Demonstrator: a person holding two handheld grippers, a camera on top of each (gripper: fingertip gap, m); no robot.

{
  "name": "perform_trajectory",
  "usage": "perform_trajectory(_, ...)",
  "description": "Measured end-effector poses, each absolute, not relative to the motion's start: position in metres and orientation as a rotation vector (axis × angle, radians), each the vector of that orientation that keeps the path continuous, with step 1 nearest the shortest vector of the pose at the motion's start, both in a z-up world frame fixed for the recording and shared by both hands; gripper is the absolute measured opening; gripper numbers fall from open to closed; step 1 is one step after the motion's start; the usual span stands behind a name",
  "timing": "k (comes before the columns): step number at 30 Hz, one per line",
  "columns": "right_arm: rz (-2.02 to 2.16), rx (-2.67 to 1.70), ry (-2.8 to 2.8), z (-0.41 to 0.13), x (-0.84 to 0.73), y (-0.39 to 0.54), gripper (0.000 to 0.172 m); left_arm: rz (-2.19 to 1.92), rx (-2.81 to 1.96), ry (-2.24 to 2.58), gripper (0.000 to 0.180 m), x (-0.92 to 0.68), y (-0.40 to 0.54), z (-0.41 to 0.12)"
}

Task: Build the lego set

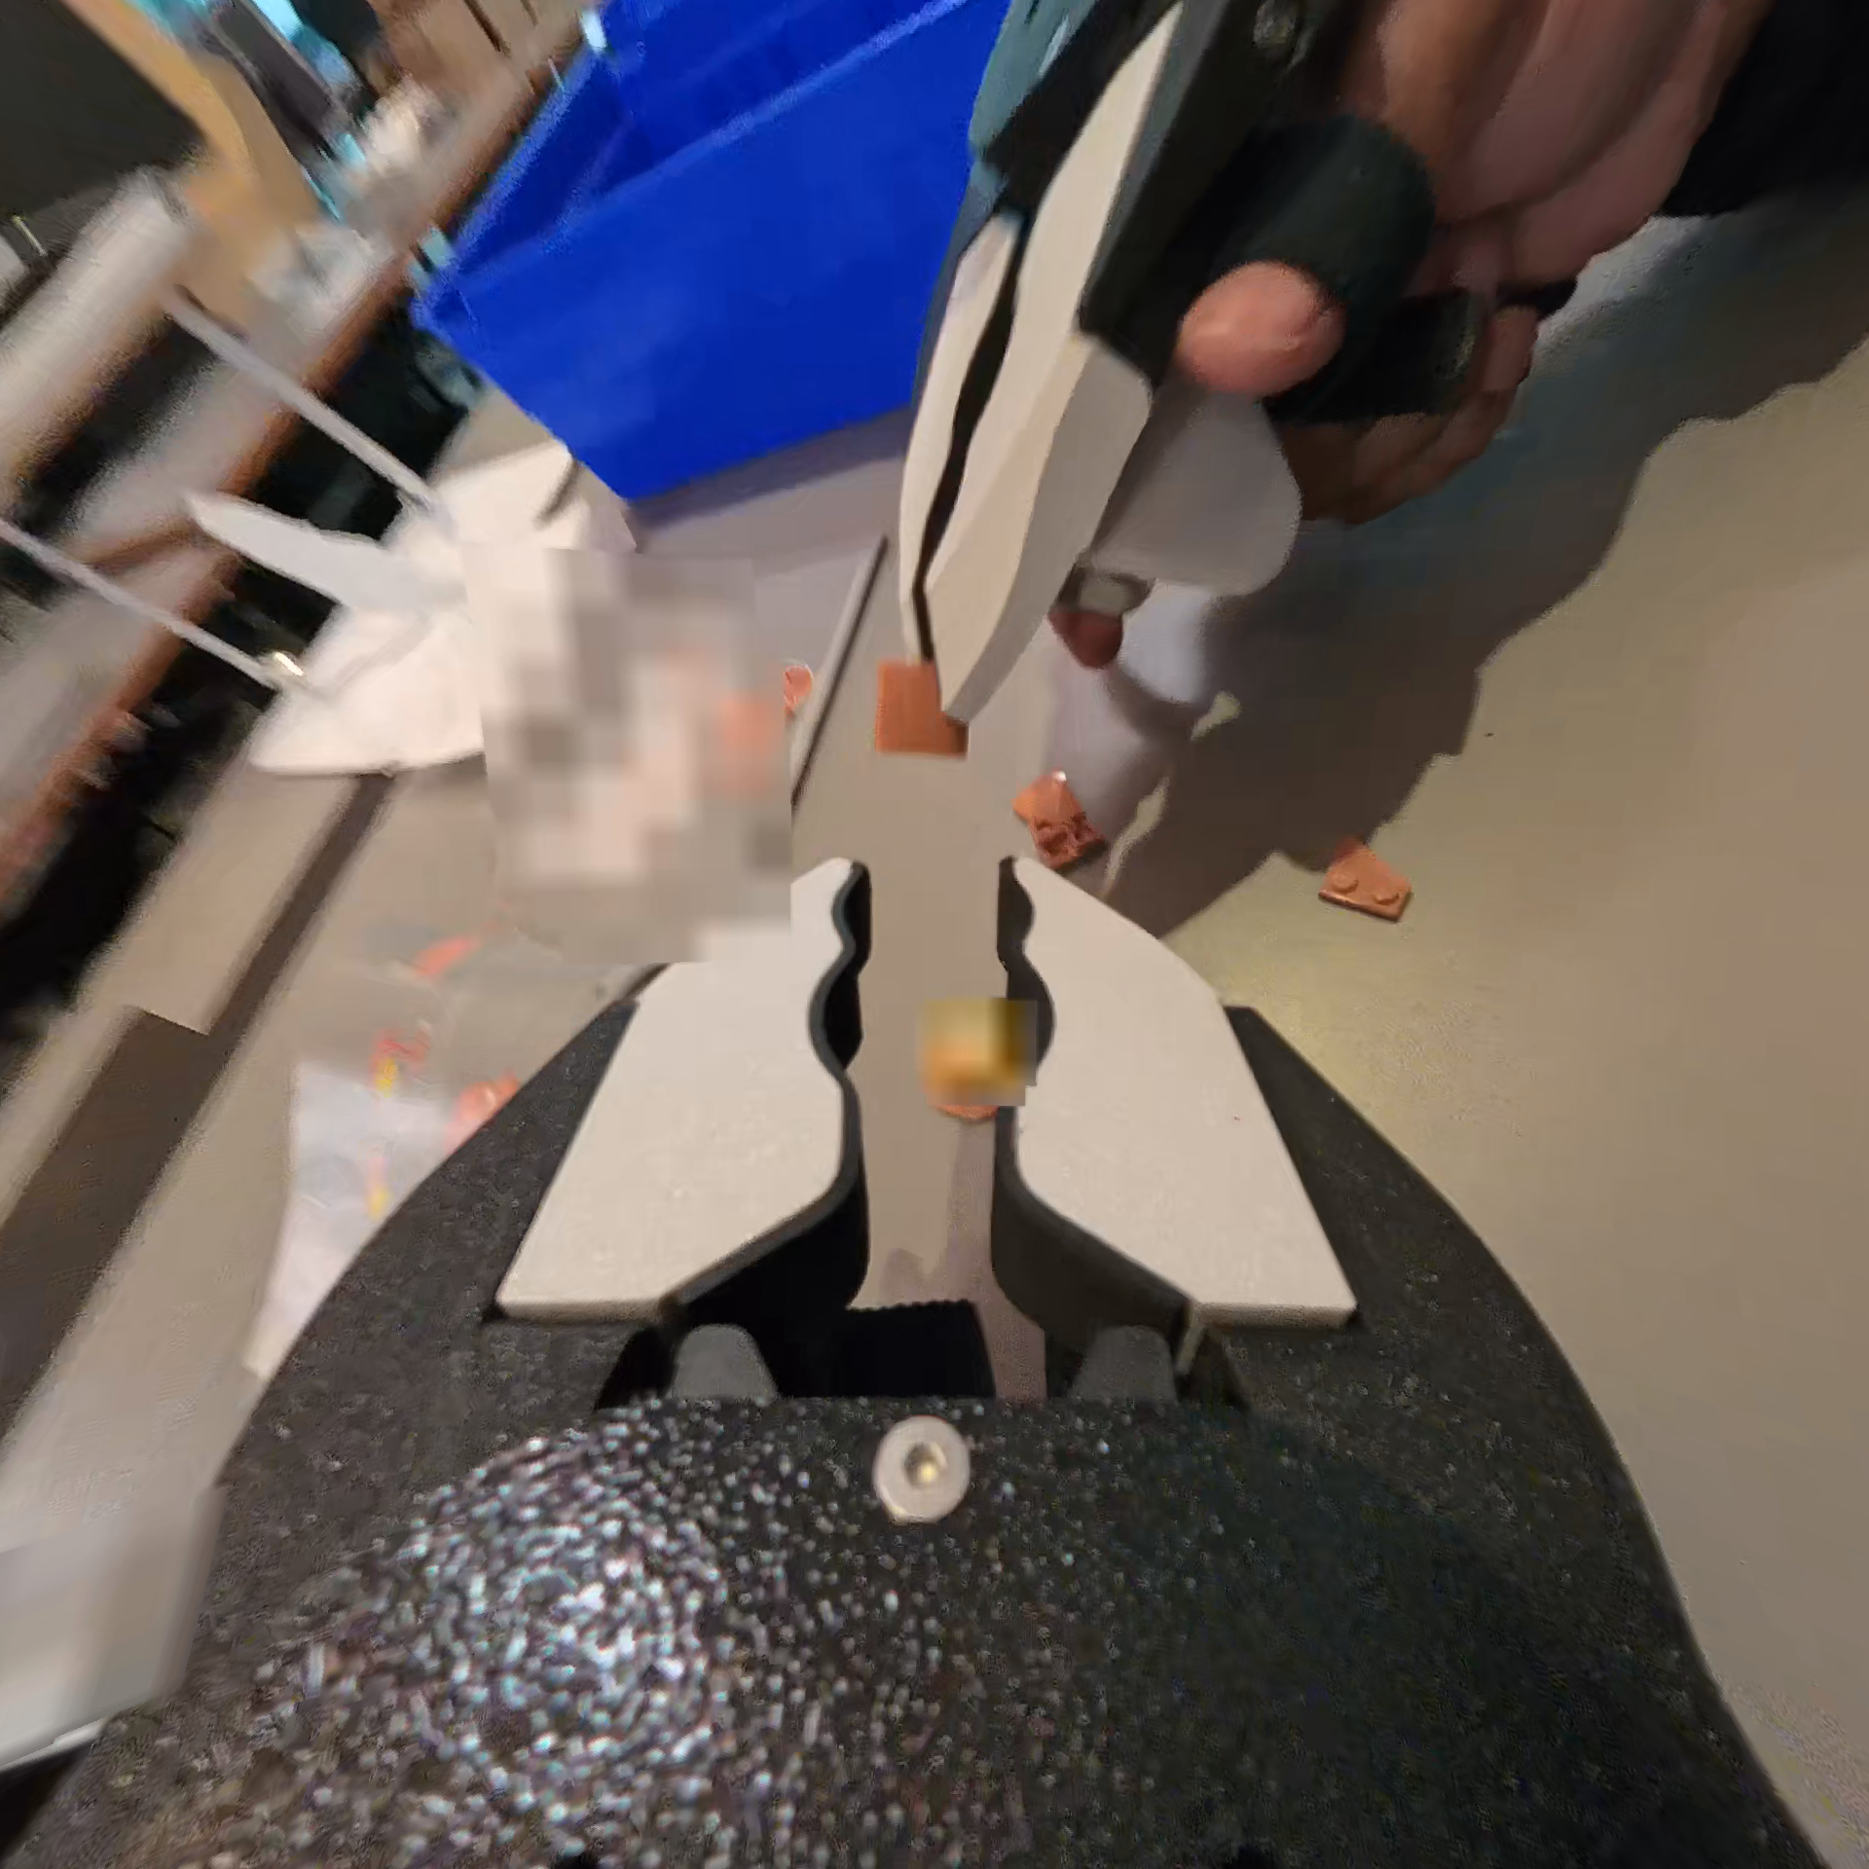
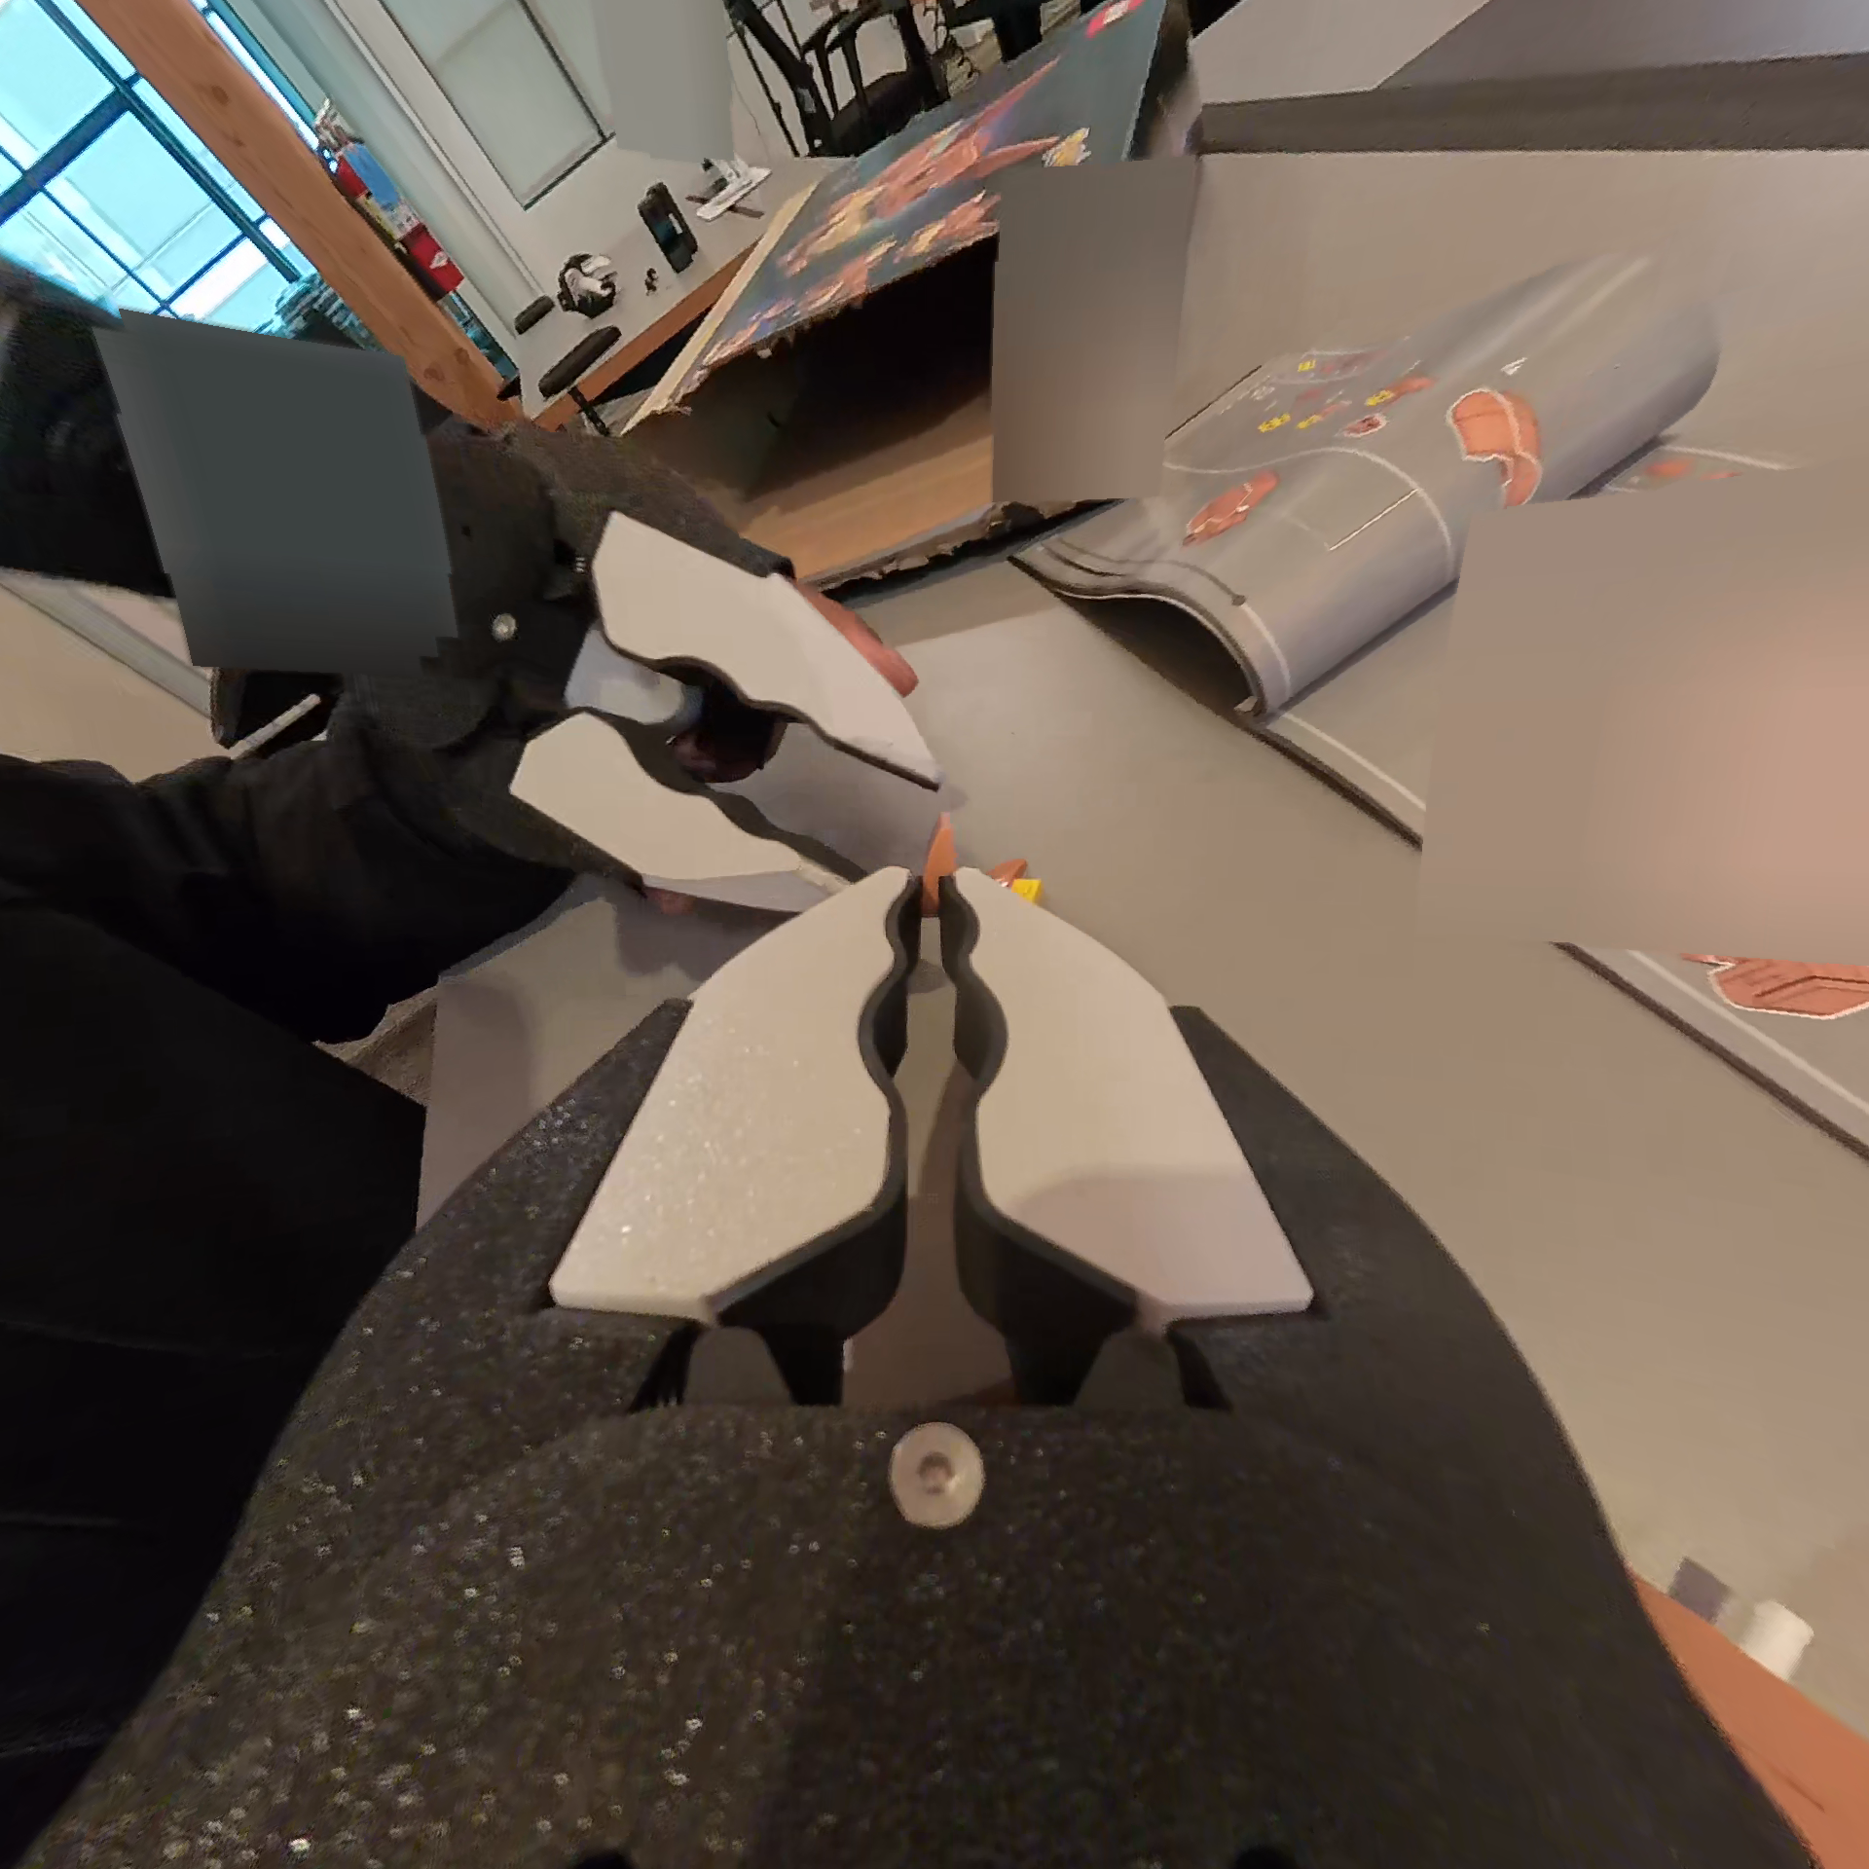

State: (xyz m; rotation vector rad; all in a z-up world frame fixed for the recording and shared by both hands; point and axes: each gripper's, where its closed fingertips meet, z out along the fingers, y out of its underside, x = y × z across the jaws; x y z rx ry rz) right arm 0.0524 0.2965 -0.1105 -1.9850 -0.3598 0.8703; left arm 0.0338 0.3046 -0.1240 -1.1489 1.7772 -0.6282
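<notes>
My right gripper (image 2: 932, 892) is shut on a thin orange lego plate (image 2: 940, 865), which shows edge-on and sticks out past the fingertips. In the left wrist view the same gripper (image 1: 936, 676) hangs tips down above the grey table (image 1: 1517, 1113) with the flat orange plate (image 1: 913, 710) pinched at its tips. My left gripper (image 1: 932, 890) is open with nothing between its fingers, just below and short of that plate. It also shows in the right wrist view (image 2: 890, 824), jaws apart, its tips close to the plate's free end.
Loose orange lego pieces (image 1: 1057, 824) (image 1: 1365, 882) lie on the table, and a small yellow piece (image 2: 1027, 890) sits beyond my right fingertips. A blue bin (image 1: 708, 303) stands behind. An open instruction booklet (image 2: 1416, 425) and the set's box (image 2: 910, 233) lie farther back. Less than 4 cm separates the two grippers' tips.
</notes>
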Motion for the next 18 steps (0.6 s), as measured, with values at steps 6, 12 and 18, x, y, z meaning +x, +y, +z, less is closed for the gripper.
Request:
perform_trajectory(6, 0.840, -1.987, -0.361, -0.112, 0.058, 0.298, 0.003, -0.621, -1.591, 1.829, 0.030, 0.013, 0.330, -0.166)
perform_trajectory(12, 0.814, -1.994, -0.381, -0.115, 0.057, 0.297, 0.003, -0.625, -1.725, 1.816, 0.032, 0.018, 0.322, -0.182)
perform_trajectory(18, 0.813, -2.001, -0.388, -0.117, 0.056, 0.297, 0.003, -0.575, -1.744, 1.797, 0.023, 0.021, 0.321, -0.182)
